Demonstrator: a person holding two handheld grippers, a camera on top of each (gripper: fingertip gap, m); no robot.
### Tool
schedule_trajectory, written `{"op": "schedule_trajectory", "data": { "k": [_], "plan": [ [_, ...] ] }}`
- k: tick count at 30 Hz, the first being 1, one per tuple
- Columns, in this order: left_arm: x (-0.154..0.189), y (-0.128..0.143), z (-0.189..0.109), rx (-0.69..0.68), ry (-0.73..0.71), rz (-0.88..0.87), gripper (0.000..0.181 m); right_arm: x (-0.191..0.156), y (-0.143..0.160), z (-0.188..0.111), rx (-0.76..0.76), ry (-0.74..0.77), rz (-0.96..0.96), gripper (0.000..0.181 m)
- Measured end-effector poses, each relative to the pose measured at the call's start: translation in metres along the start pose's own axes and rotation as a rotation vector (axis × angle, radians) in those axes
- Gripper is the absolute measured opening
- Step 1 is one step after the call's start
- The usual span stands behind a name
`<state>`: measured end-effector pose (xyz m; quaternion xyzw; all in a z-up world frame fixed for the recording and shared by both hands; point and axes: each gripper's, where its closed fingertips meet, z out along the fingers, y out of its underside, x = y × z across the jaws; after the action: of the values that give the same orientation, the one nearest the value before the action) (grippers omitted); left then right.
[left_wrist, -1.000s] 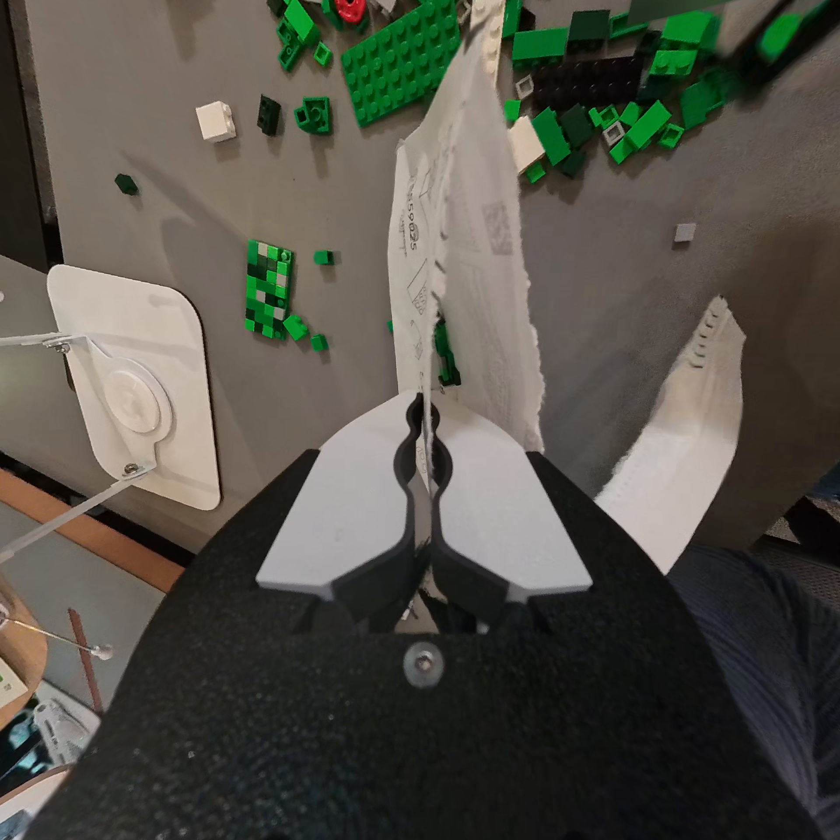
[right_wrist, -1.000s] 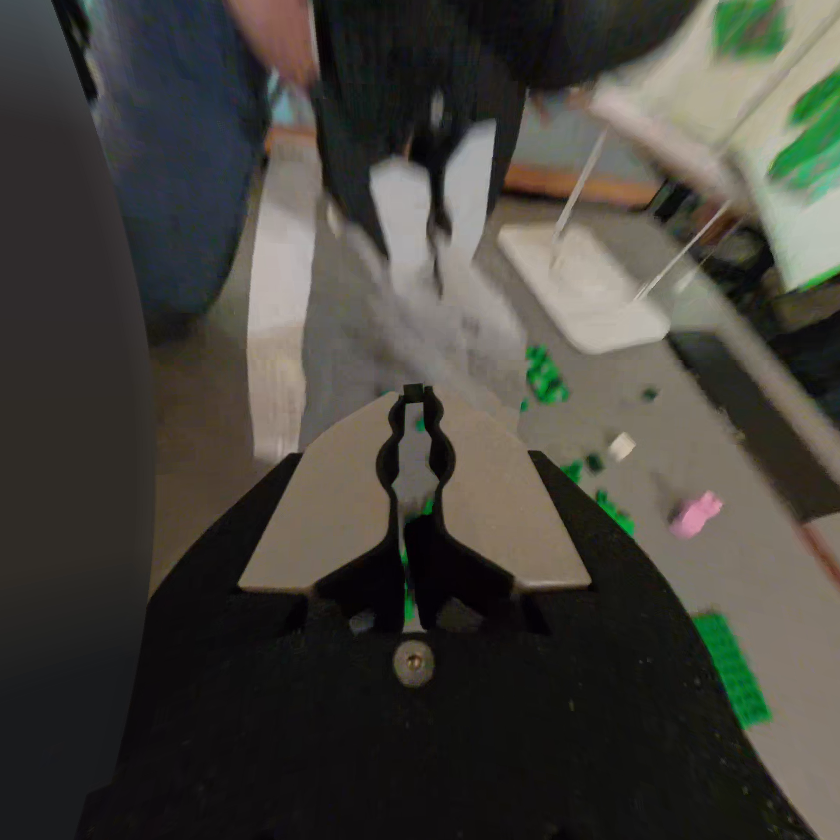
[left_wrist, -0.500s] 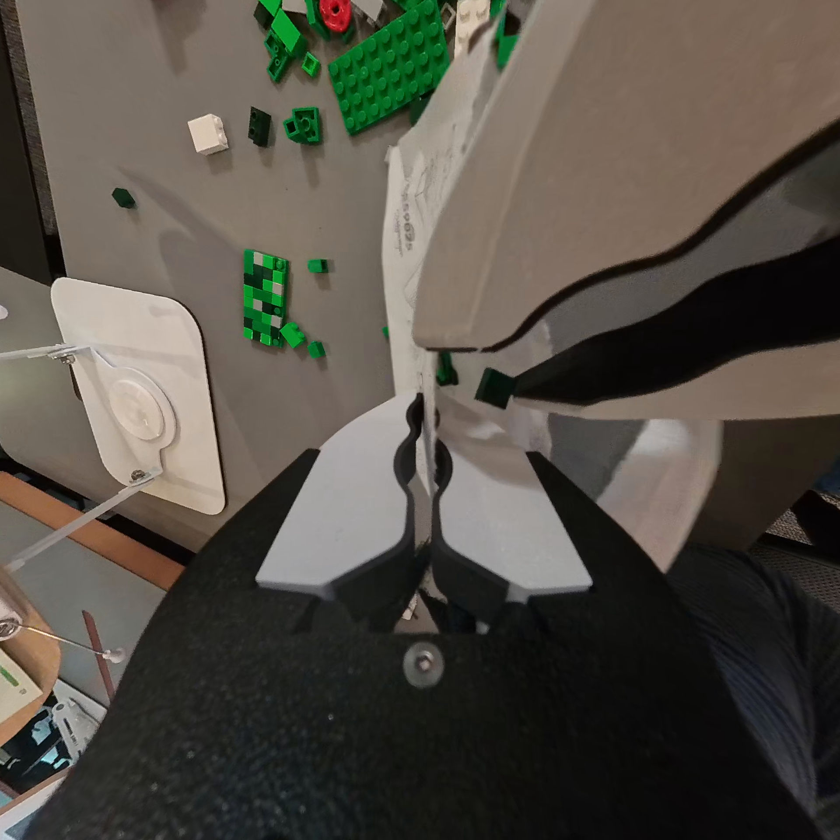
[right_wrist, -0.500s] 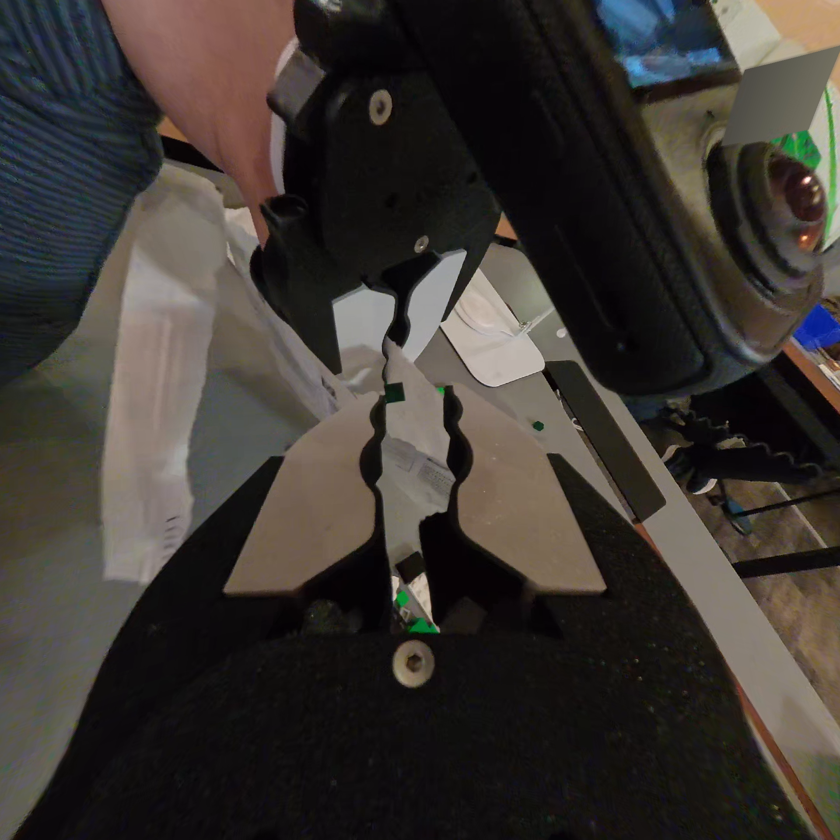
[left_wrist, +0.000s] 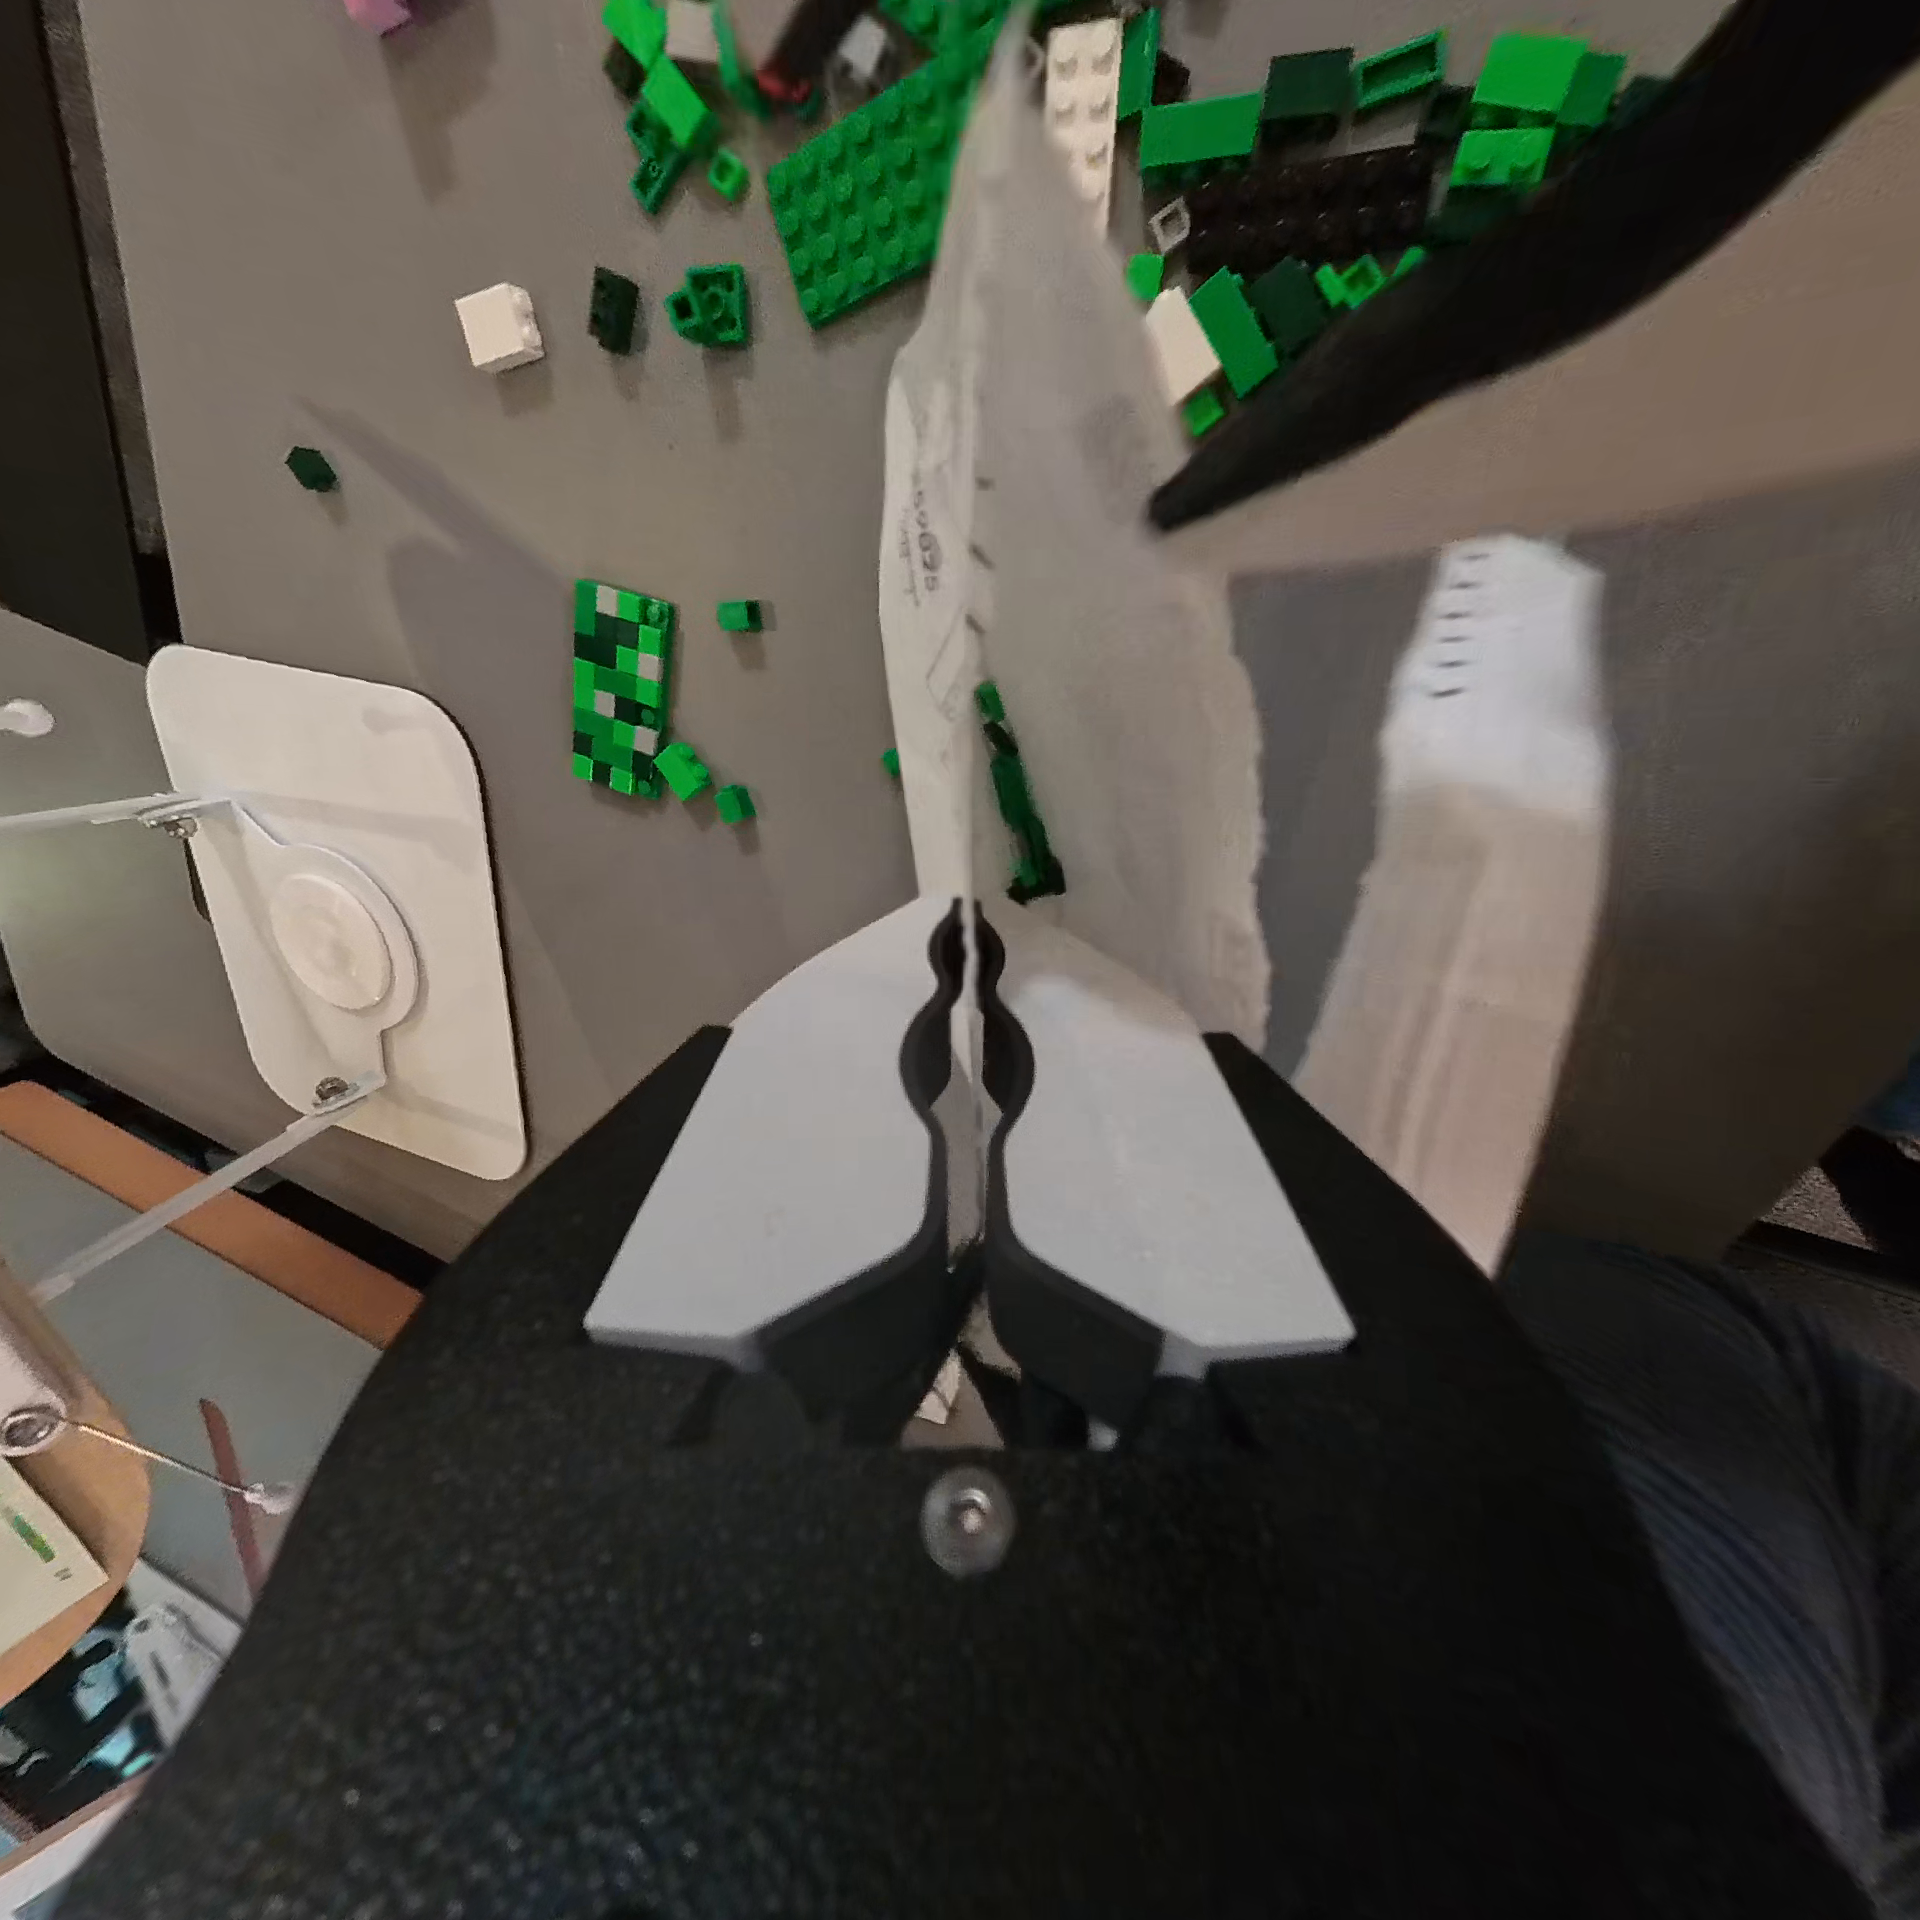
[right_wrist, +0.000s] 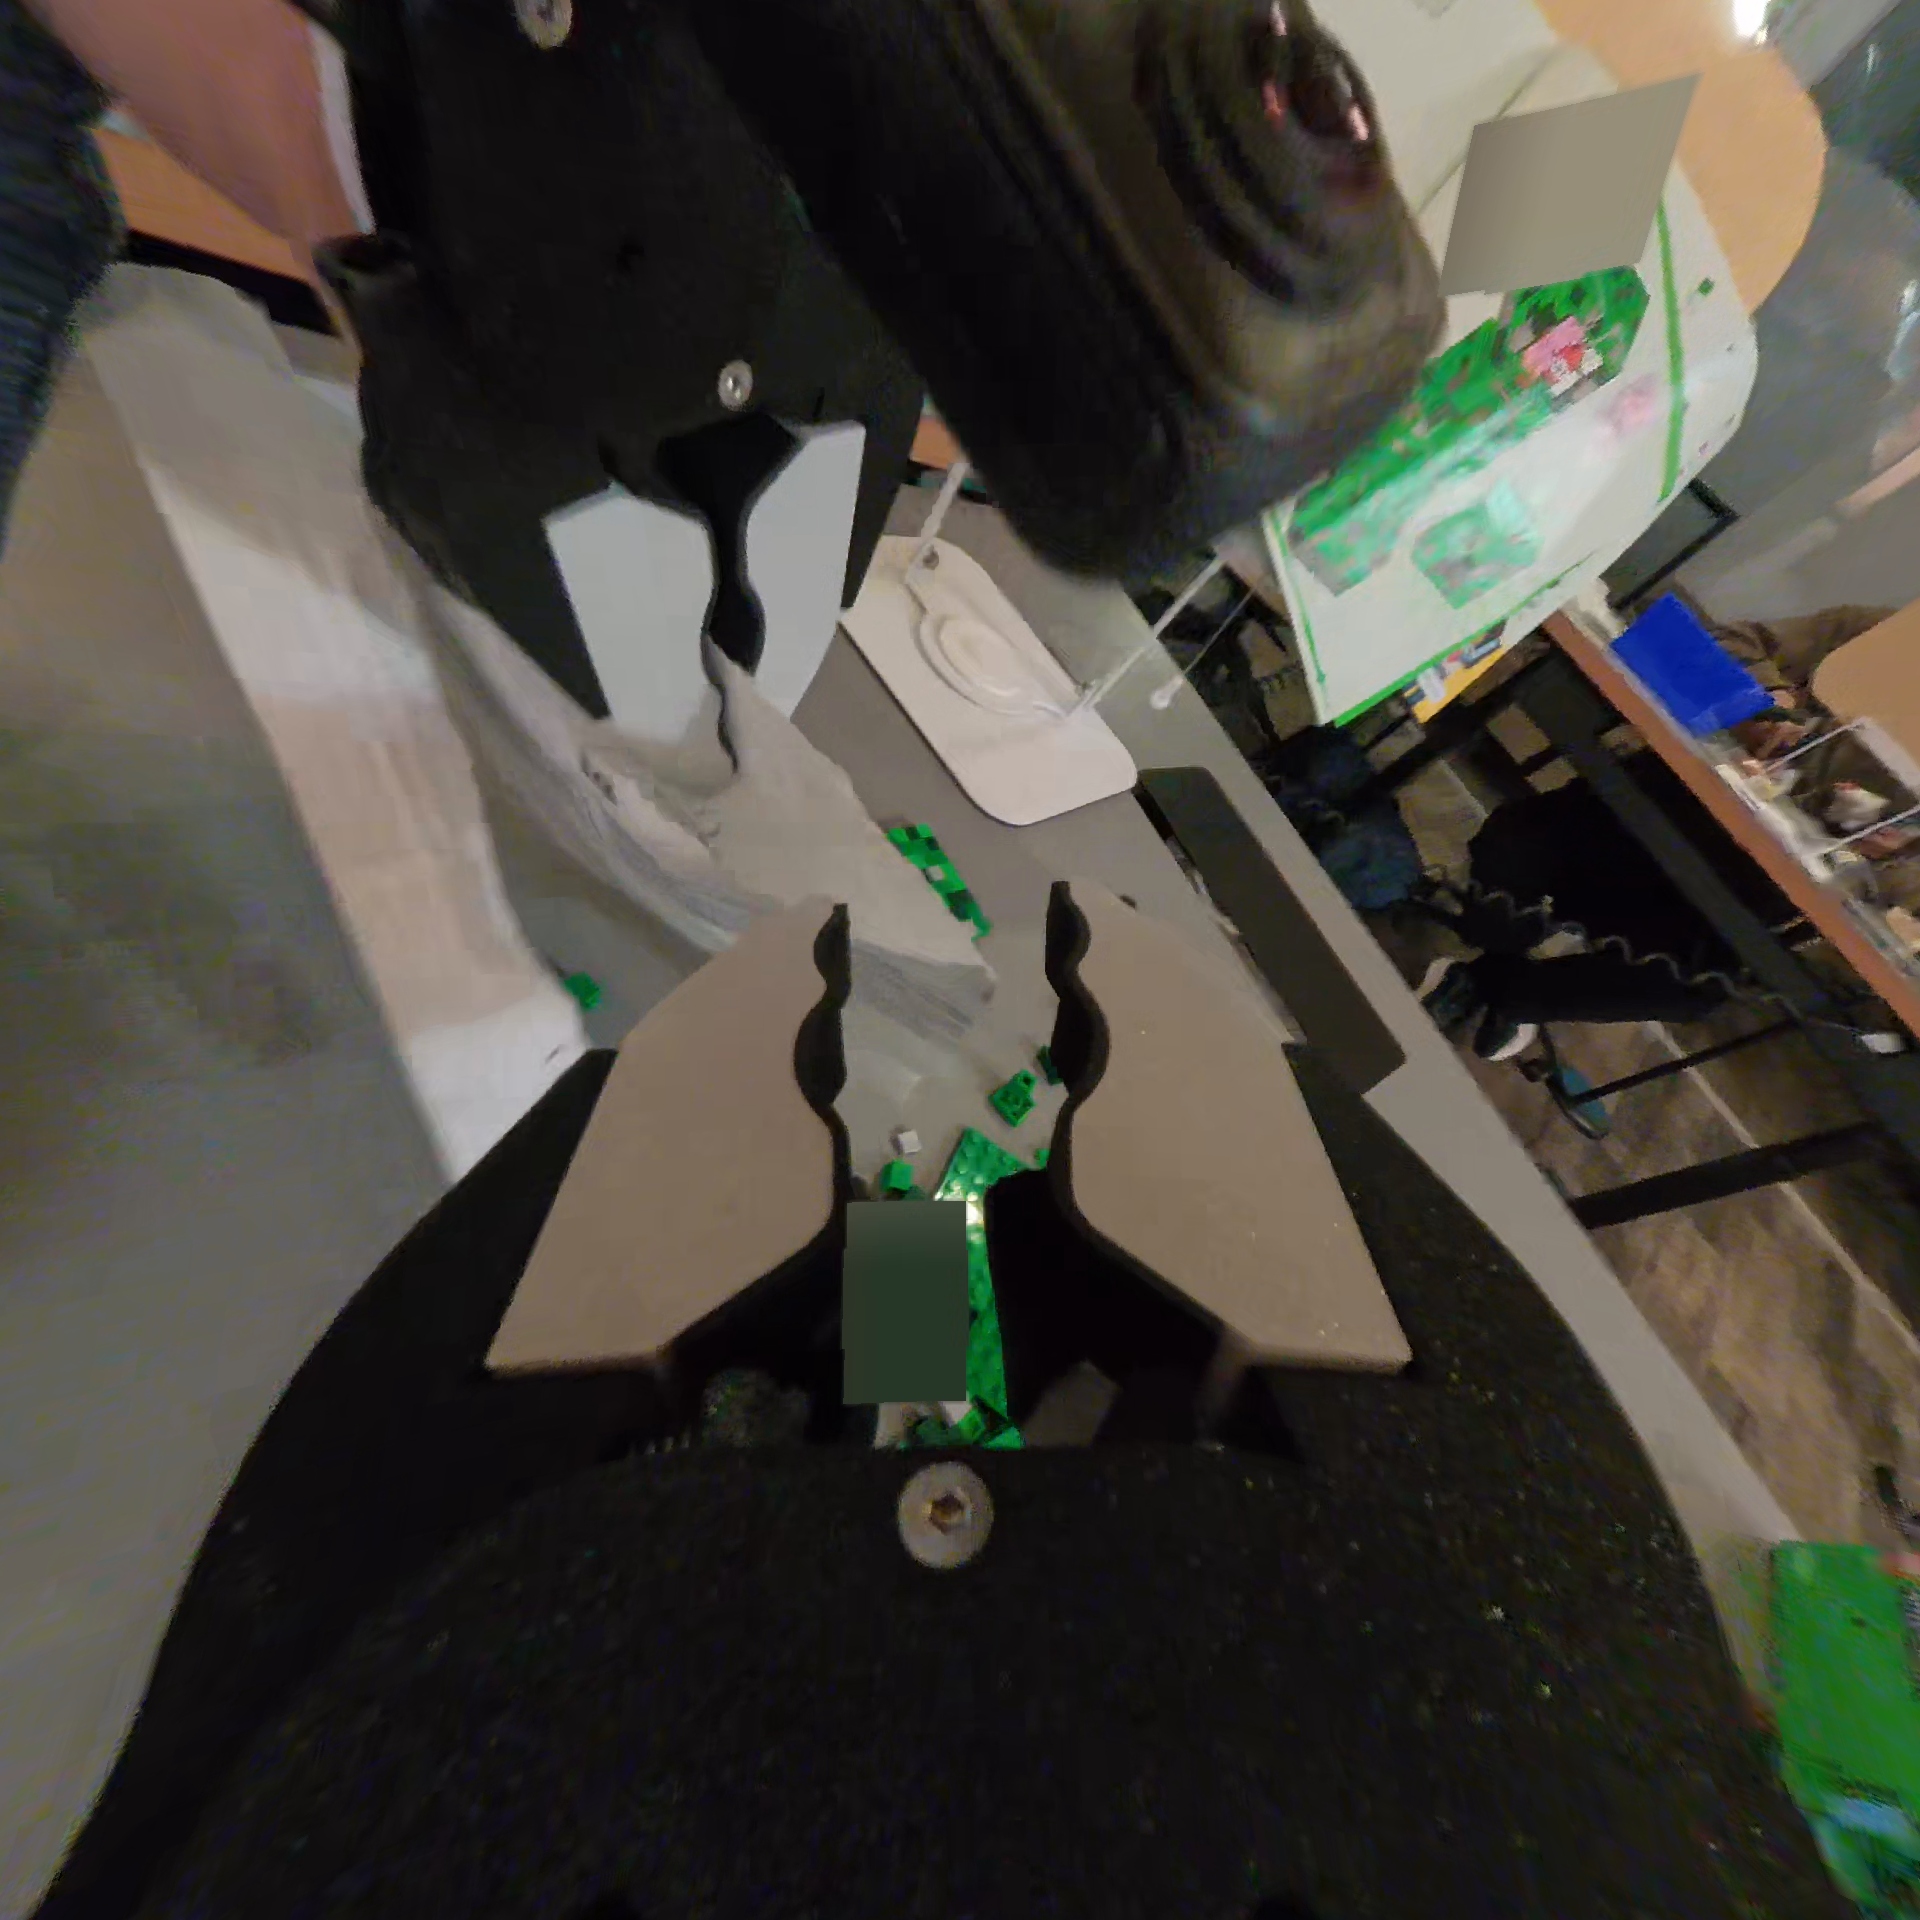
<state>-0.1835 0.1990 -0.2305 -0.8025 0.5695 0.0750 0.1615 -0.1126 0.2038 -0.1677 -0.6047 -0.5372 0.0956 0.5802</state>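
My left gripper (left_wrist: 966, 920) is shut on the edge of a torn white paper bag (left_wrist: 1070, 582), which it holds upright above the grey table (left_wrist: 312, 312). A finger (left_wrist: 1662, 447) of my right gripper crosses the upper right, blurred, just beside the bag's top. In the right wrist view my right gripper (right_wrist: 951, 914) is open and empty, a little short of the bag (right_wrist: 790, 831). The left gripper (right_wrist: 727, 634) hangs above it, pinching the bag. Green bricks and a green plate (right_wrist: 977, 1164) lie on the table below the open jaws.
Several green, black and white bricks and a green baseplate (left_wrist: 862, 208) lie at the far side. A green patterned plate (left_wrist: 618, 691) and a white brick (left_wrist: 499, 324) lie left of the bag. A torn paper strip (left_wrist: 1475, 831) lies right. A white stand base (left_wrist: 343, 914) holds a printed sheet (right_wrist: 1507, 457). Across from one pair of fingers to the other is roughly 9 cm. From either gripper's tips it is about 20 cm to the green plate (right_wrist: 977, 1164). It is also in sight in the left wrist view (left_wrist: 835, 254).
My right gripper came up to the bag's mouth nearly shut with a small dark green piece at its tips; it has now opened wide and drawn back, the piece no longer seen. The left gripper keeps its hold.
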Motion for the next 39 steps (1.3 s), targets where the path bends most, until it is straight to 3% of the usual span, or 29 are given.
{"op": "schedule_trajectory", "data": {
  "k": [3, 7, 12, 19, 28, 31, 33, 35, 39],
  "plan": [
    [-0.005, 0.006, -0.001, 0.009, 0.003, -0.031, 0.0, 0.004, 0.023, -0.012, -0.004, -0.053, 0.09, 0.038],
    [-0.008, 0.01, -0.002, 0.023, 0.006, -0.057, 0.0, 0.02, 0.077, -0.027, -0.055, -0.091, 0.221, 0.049],
    [-0.012, 0.016, -0.001, 0.011, 0.006, -0.089, 0.0, 0.034, 0.123, -0.048, 0.052, -0.074, 0.413, 0.054],
    [-0.017, 0.023, 0.006, -0.033, 0.017, -0.125, 0.0, 0.047, 0.177, -0.056, -0.119, -0.048, 0.434, 0.056],
    [-0.019, 0.025, 0.007, -0.03, 0.019, -0.141, 0.0, 0.071, 0.221, -0.085, -0.185, -0.053, 0.526, 0.031],
    [-0.019, 0.025, 0.006, -0.026, 0.021, -0.142, 0.0, 0.075, 0.243, -0.091, -0.277, -0.029, 0.502, 0.023],
    [-0.019, 0.026, 0.006, -0.022, 0.021, -0.141, 0.0, 0.066, 0.249, -0.091, -0.294, -0.096, 0.505, 0.013],
    [-0.019, 0.026, 0.005, -0.016, 0.021, -0.143, 0.0, 0.055, 0.255, -0.091, -0.317, -0.182, 0.549, 0.014],
    [-0.02, 0.027, 0.003, -0.004, 0.018, -0.148, 0.0, 0.059, 0.263, -0.09, -0.337, -0.173, 0.576, 0.02]
  ]
}}
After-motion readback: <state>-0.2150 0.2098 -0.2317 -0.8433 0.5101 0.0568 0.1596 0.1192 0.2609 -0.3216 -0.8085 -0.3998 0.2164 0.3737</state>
